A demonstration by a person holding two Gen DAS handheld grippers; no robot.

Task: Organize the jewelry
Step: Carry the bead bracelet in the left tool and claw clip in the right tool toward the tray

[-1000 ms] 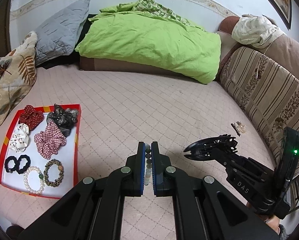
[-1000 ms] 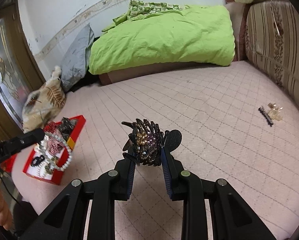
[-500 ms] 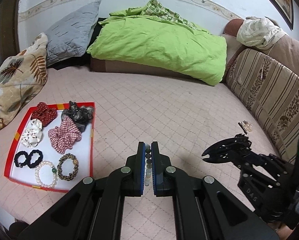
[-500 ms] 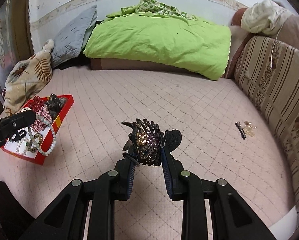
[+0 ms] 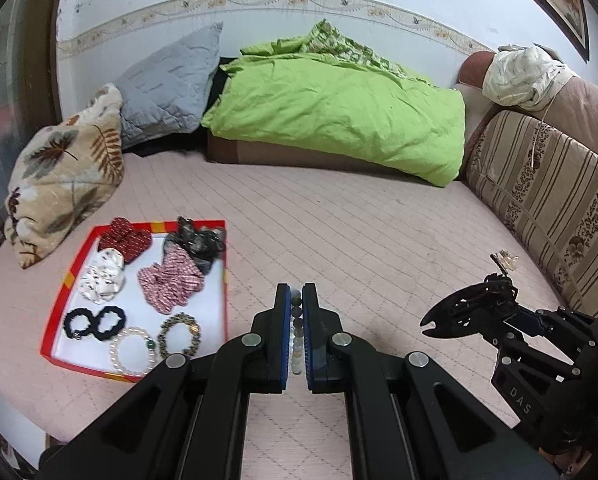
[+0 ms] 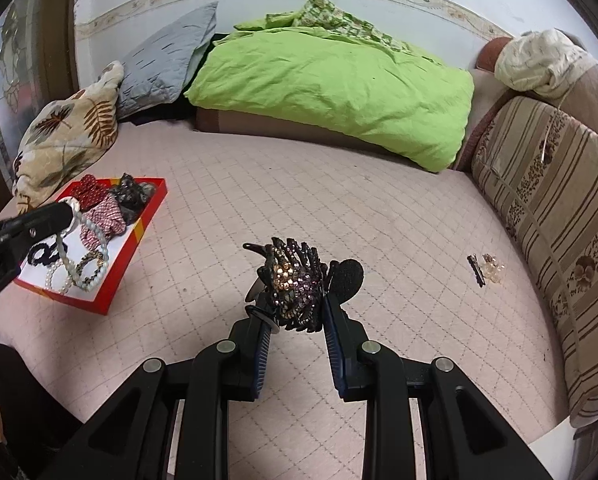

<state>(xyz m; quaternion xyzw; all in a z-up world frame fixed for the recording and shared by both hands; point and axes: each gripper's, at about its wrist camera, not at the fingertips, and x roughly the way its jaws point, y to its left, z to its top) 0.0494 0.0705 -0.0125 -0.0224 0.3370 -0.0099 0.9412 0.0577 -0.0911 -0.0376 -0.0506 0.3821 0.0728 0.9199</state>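
Observation:
My left gripper [image 5: 296,300] is shut on a pale bead bracelet [image 5: 296,330], which hangs as a loop [image 6: 84,248] in the right wrist view. My right gripper [image 6: 295,308] is shut on a black rhinestone claw hair clip [image 6: 293,290], also seen from the left wrist view [image 5: 475,308]. A red tray with a white floor [image 5: 79,344] lies at the left on the pink quilted bed and holds several scrunchies [image 5: 171,280] and bead bracelets [image 5: 133,350]. The left gripper is above the bed, just right of the tray.
A small black hairpin and a clear clip [image 6: 485,268] lie on the bed near the striped sofa back [image 6: 559,216]. A green quilt [image 5: 339,108] and pillows [image 5: 63,176] lie at the far side. The bed's front edge is near the grippers.
Both grippers have risen and tilted, so the tray appears nearer the middle. The right gripper has swung to face the far wall. Both holds are unchanged.

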